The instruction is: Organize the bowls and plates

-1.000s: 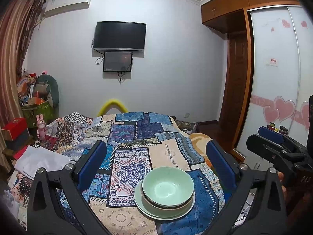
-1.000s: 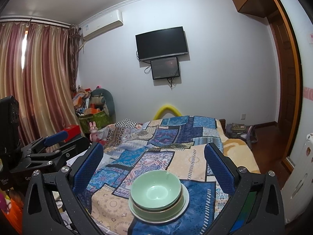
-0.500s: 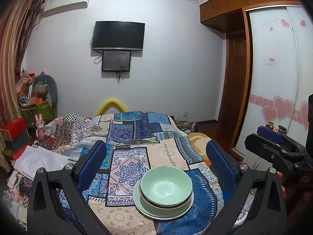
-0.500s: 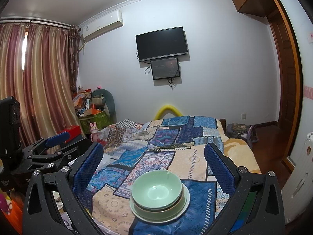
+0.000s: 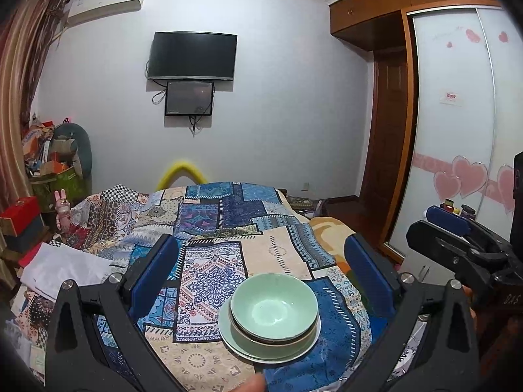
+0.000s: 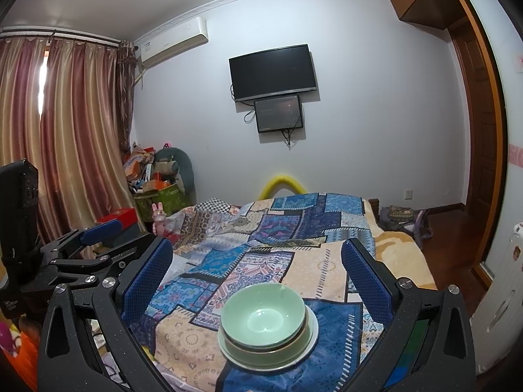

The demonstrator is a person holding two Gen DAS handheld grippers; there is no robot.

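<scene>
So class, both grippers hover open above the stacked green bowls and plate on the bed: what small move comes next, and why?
Probably nothing more than easing both away. The green bowls already sit nested on the plate on the patchwork quilt, and the left gripper and right gripper are open, holding nothing, so the stack looks finished.

"D.A.S" — on right gripper (image 5: pixel 470 254)

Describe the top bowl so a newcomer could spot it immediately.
Start at the bed with the patchwork quilt. At its near end sits one stack of crockery on a pale plate. The top bowl is the empty, pale green one, nested in another bowl and the highest piece in the stack.
</scene>
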